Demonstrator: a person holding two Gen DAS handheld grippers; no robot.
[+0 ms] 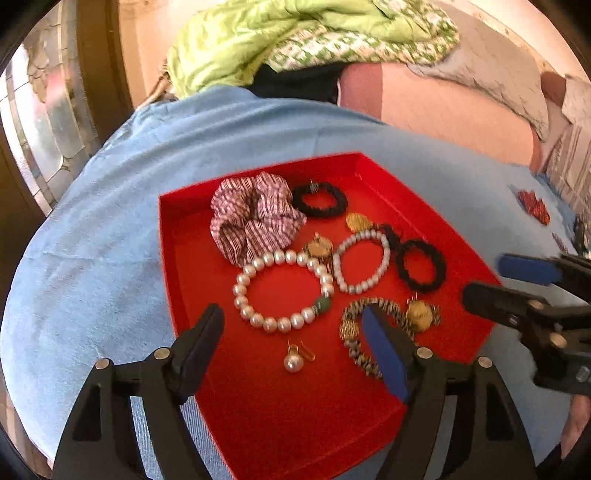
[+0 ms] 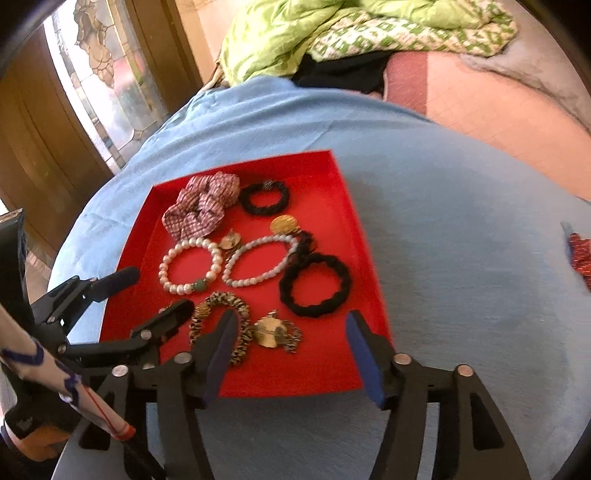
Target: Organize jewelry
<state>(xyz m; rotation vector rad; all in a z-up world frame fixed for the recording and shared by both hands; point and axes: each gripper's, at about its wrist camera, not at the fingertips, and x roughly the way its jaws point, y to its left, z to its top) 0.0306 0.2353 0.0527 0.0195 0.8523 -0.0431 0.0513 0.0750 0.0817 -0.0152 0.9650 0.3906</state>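
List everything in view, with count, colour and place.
red tray: 1, red, on the blue cloth.
blue cloth: 1, light blue, under the tray.
scrunchie: 1, pink-white checked, tray's far left.
black hair ties: 2, black; one far beside the scrunchie, one by the right wall.
pearl bracelets: 2, white; the large one, with a green bead, mid-tray; the smaller to its right.
striped bracelet: 1, gold-black, near right.
pearl earring: 1, white-gold, near centre.
gold earrings: at least 3, scattered among the bracelets.
green bedding: far behind.
red item: on the cloth, right; unclear.
left gripper: open, over the tray.
right gripper: open, at the tray's near right.
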